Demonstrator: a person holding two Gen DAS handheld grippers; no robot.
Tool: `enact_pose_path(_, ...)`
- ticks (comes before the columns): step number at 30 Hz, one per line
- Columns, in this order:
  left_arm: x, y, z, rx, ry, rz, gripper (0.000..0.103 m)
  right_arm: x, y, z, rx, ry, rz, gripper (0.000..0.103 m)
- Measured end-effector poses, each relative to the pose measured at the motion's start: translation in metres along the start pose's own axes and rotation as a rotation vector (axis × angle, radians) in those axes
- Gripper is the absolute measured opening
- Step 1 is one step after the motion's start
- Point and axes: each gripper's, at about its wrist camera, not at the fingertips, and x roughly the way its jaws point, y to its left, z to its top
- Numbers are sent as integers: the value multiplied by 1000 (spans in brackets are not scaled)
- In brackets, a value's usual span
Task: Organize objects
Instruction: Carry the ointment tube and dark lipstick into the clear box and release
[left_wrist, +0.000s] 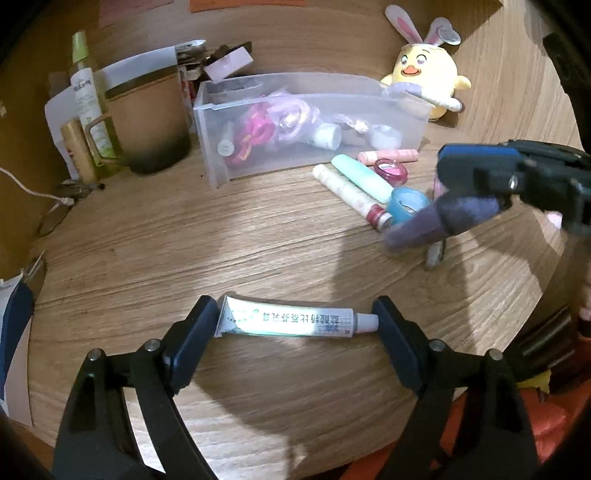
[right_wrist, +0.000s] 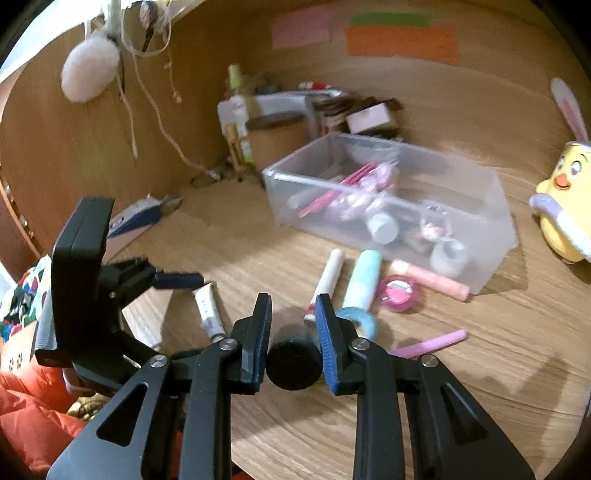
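A wood-grain desk (left_wrist: 258, 229) carried a scatter of small toiletries. Near its front edge lay a flat white ointment tube (left_wrist: 295, 320) with printed lettering, its long axis running side to side, crimped end on the left and small white cap on the right. The left tongs (left_wrist: 295, 326) stood wide around it lengthwise, 1 black pad at the crimp and 1 at the cap; whether the pads pressed on it could not be told.

The right tongs (right_wrist: 293, 334) were nearly closed on a dark, round-ended cylinder (right_wrist: 293, 363), held clear of the desk, its blunt black end facing the camera and its long axis running along the fingers. From the left camera the same cylinder (left_wrist: 439, 218) looked purplish and blurred, slanting down toward the left.

Toward the back of the desk sat a clear plastic bin (left_wrist: 218, 147), rectangular and frosted, holding pink hair ties and small bottles. Just in front of it lay a cream tube (left_wrist: 351, 195), a mint tube (left_wrist: 362, 177), a pale pink tube (left_wrist: 388, 155), a round pink pot (left_wrist: 390, 170) and a blue tape ring (left_wrist: 408, 203). A yellow plush chick (left_wrist: 424, 77) with rabbit ears sat by the bin's right end.
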Motion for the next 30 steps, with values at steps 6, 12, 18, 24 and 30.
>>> enact_pose_path(6, -2, 8, 7, -50, -9, -14, 84, -9, -13, 6, 35, -32, -33, 22)
enact_pose_path(12, -5, 11, 26, -86, -42, -17, 84, -21, -24, 17, 53, -75, -54, 22)
enact_pose_path(18, -10, 13, 50, -96, -81, -35, 84, -27, -36, 35, 62, -112, -79, 8)
enact_pose_path(24, -9, 12, 70, -76, -107, -21, 84, -21, -47, 41, 49, -94, -132, 9)
enact_pose_path(30, 4, 8, 76, -67, -78, -25, 84, -25, -68, 5, 85, -21, -138, 21)
